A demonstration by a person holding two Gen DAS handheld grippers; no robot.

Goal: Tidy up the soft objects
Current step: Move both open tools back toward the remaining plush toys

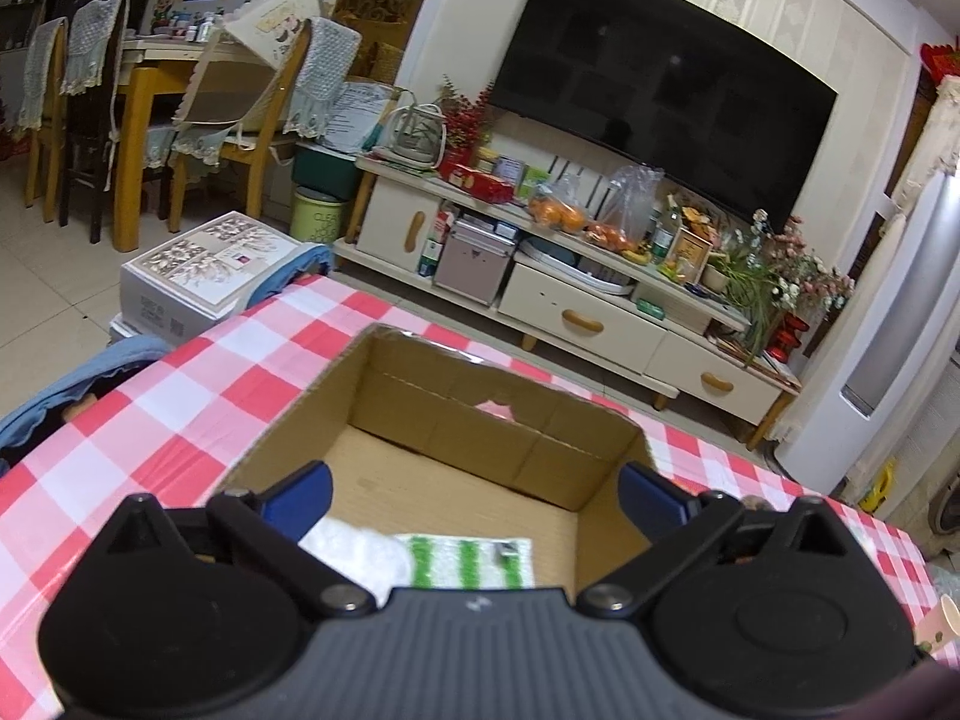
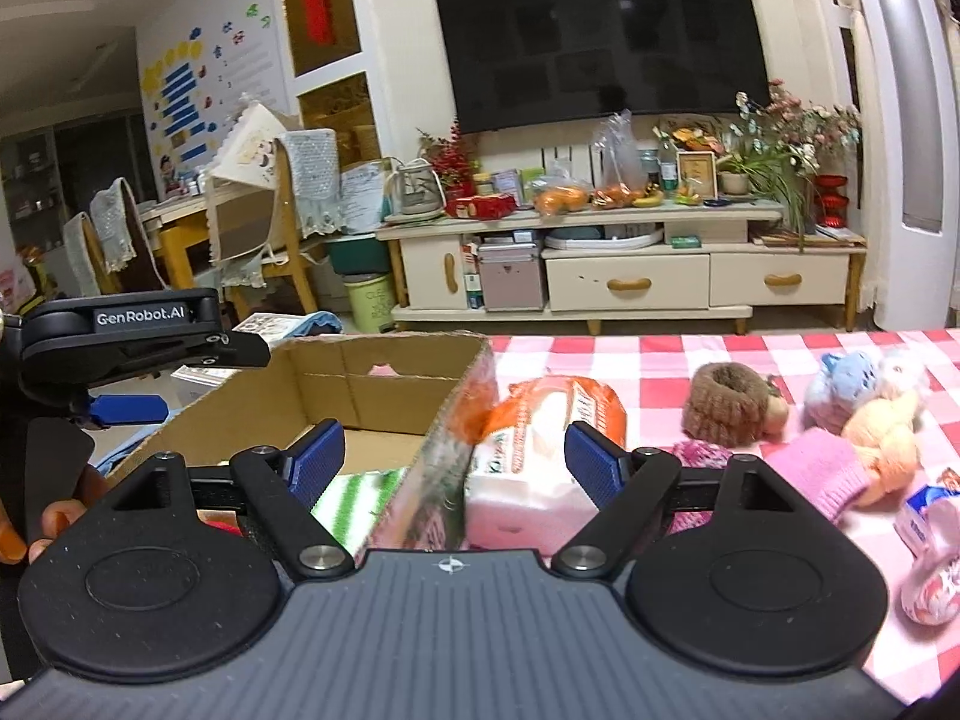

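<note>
Nearest of all are the two sets of blue pads, both spread wide with nothing pinched between them. Starting at the left, the left gripper (image 1: 474, 495) hangs over the near edge of the cardboard box (image 1: 420, 414), tipped down into it. On the box floor just below its pads lie a white soft item (image 1: 360, 552) and a green-and-white striped cloth (image 1: 474, 558), both loose; the rest of the box floor is bare.

Moving right, the right gripper (image 2: 456, 462) straddles the box's right wall (image 2: 444, 450), its left pad over the box interior and its right pad over the bench (image 2: 660, 354) with its red-and-white checked cover. Directly ahead of that right pad, touching the outside of the box wall, lies an orange-and-white tissue pack (image 2: 540, 450), its long axis running away from the camera. It looks the likeliest next pick, and the right hand is plainly the nearer one. The box wall stands in the way: the gripper would have to shift right to clear it before closing.

Further right lie a brown furry ring (image 2: 729, 402), a pink knitted piece (image 2: 822, 468), a blue and peach plush cluster (image 2: 864, 402) and a wrapped packet (image 2: 936, 552) at the edge.
</note>
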